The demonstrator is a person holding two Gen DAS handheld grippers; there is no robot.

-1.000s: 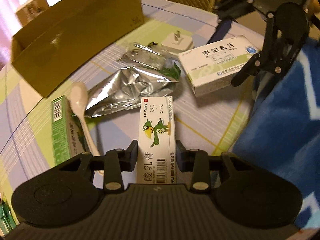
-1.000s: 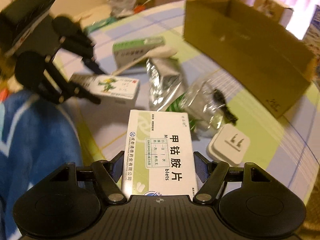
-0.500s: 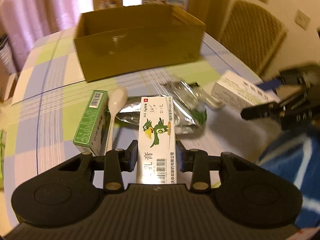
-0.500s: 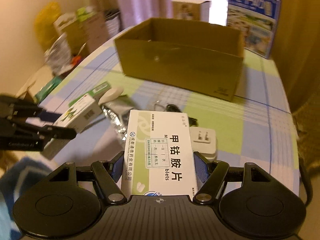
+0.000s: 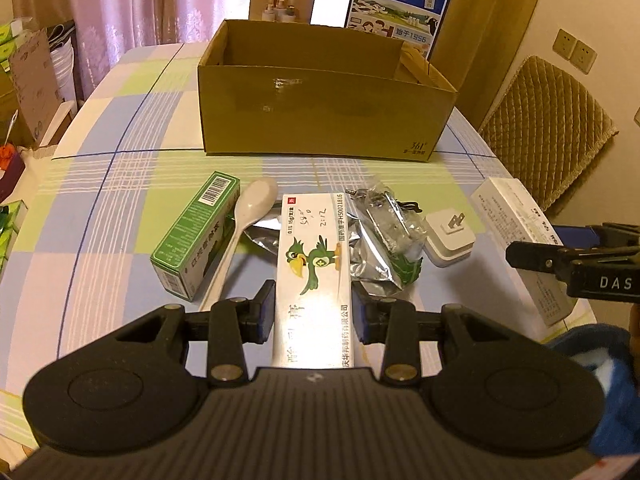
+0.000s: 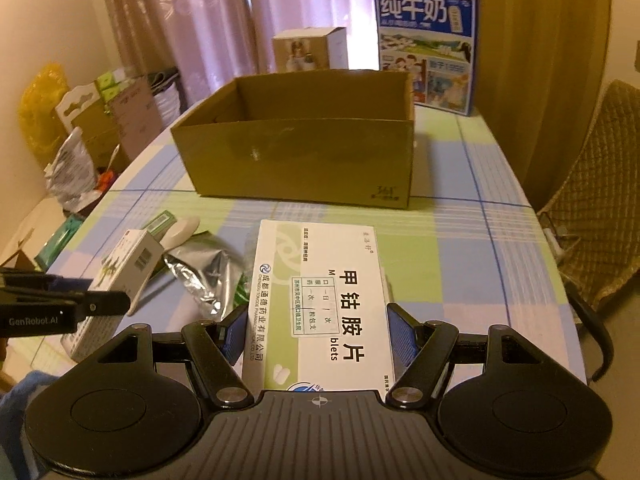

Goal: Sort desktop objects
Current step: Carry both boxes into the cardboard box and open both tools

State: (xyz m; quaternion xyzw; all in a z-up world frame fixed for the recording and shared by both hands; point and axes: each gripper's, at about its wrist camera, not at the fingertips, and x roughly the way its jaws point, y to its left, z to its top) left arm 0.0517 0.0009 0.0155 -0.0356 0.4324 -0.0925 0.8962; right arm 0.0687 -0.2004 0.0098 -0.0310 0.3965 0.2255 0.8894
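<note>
My left gripper [image 5: 314, 314] is shut on a white ointment box with a green bird [image 5: 314, 256], held above the table; it also shows in the right wrist view [image 6: 120, 276]. My right gripper [image 6: 316, 332] is shut on a white and green tablet box [image 6: 320, 292], seen at the right in the left wrist view [image 5: 520, 236]. An open cardboard box [image 5: 320, 112] stands ahead on the checked tablecloth. On the table lie a green box [image 5: 196, 236], a white spoon [image 5: 244, 224], a silver foil pouch [image 5: 376, 256], a clear bag [image 5: 388, 216] and a white plug adapter [image 5: 450, 236].
A milk carton box [image 5: 398, 4] and a small white box [image 5: 282, 0] stand behind the cardboard box. A padded chair [image 5: 548, 120] is at the table's right. Cartons and bags [image 6: 92, 128] crowd the floor at the left.
Both grippers have lifted their boxes and swung to face the cardboard box, which is now straight ahead in both views. Both remain shut.
</note>
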